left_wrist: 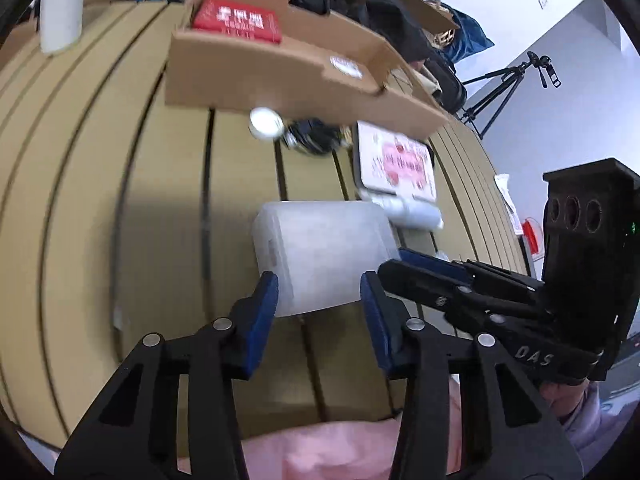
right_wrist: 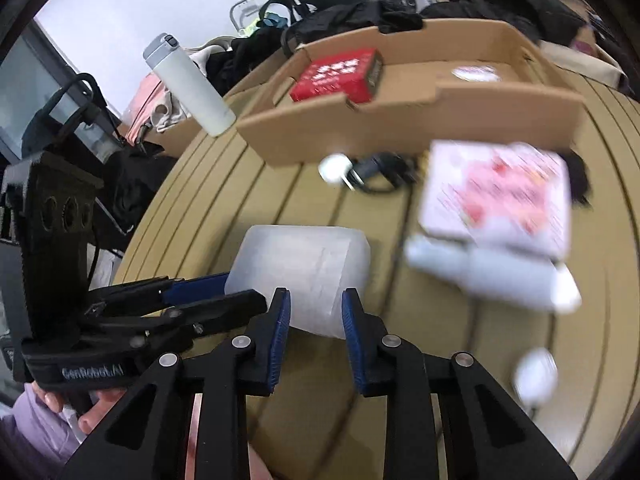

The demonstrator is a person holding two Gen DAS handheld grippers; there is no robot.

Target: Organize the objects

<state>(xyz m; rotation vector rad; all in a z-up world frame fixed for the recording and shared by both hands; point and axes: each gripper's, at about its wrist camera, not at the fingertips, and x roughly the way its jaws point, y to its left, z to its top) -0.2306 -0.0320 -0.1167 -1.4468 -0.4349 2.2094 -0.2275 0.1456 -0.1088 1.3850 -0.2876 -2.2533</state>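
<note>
left gripper (left_wrist: 318, 294): its blue-padded jaws are standing part open around the near end of the frosted translucent plastic box (left_wrist: 320, 252); whether the pads are pressing on the box cannot be told through the blur.
right gripper (right_wrist: 314, 314): it is coming at the same box (right_wrist: 304, 276) from the other side, its jaws narrower and astride the near corner; contact cannot be told here either.
where the box is: it is lying on the tan slatted counter (left_wrist: 160, 200), directly ahead of both grippers, between them and the open brown cardboard tray (left_wrist: 280, 68) farther out.
how it will likely handle: it is looking light and hollow, with stiff but thin walls that may flex, and a smooth, probably slippery skin, so a firm hold low on two opposite flat sides seems the safest.
long axis: in the left wrist view it is running away from the gripper toward the tray, tilted slightly leftward; one short end is facing the gripper.
farther out: a pink-and-white printed flat packet (right_wrist: 496, 196) is lying ahead and to the right, with a white plastic bottle (right_wrist: 480, 276) on its side just before it.
in the tray: a red printed carton (right_wrist: 340, 76) is sitting at the left end.
</note>
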